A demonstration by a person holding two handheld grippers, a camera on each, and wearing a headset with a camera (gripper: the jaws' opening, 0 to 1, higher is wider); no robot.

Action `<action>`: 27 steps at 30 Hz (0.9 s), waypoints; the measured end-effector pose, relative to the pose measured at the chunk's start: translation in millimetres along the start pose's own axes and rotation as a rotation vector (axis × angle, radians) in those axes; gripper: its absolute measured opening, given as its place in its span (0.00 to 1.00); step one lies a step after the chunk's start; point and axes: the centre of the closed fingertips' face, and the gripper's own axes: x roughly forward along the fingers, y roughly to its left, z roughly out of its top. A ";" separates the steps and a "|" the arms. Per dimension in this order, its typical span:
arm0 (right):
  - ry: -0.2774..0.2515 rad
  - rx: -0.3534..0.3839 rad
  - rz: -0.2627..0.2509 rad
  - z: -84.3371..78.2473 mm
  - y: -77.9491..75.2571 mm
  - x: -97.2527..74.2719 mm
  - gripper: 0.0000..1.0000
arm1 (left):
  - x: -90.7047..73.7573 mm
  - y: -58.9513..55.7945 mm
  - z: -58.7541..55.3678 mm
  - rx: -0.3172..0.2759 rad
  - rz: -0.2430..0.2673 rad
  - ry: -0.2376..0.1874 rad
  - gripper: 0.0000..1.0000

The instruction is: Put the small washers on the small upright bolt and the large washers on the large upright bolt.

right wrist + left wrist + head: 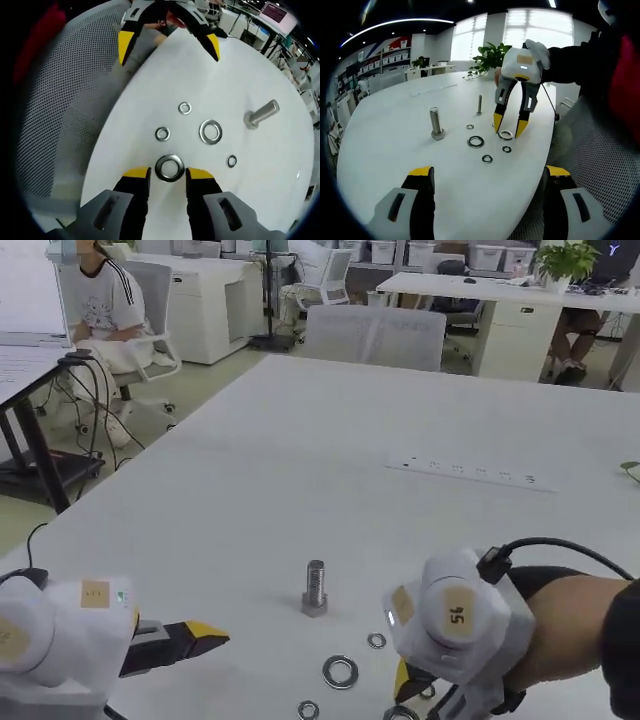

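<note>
A large bolt (315,588) (436,123) (261,114) stands upright on the white table (300,460). A thinner small bolt (479,105) stands farther off. My right gripper (410,695) (508,129) (168,176) is open and points down, its yellow tips on either side of a large washer (169,167) (505,134) lying flat. A second large washer (340,672) (475,142) (210,131) and small washers (376,641) (487,159) (162,133) lie around it. My left gripper (205,637) (490,172) (167,40) hovers wide open and holds nothing.
A white power strip (470,473) lies across the far middle of the table. The near table edge (100,150) runs close to the washers, with a mesh chair (60,100) beyond it. Office chairs (375,335) and a seated person (100,310) are past the far edge.
</note>
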 end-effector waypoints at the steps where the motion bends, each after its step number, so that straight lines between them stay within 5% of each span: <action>1: 0.000 0.001 0.000 0.5 -0.4 -0.2 0.29 | -0.2 0.2 0.1 0.000 0.001 -0.001 0.90; 18: 0.119 0.038 -0.014 2.1 -1.0 1.7 0.24 | 0.8 -1.5 7.1 0.005 0.017 -0.024 0.89; 27: 0.089 0.090 -0.012 1.2 -5.1 0.1 0.23 | -7.9 -0.5 18.8 0.036 0.043 -0.045 0.89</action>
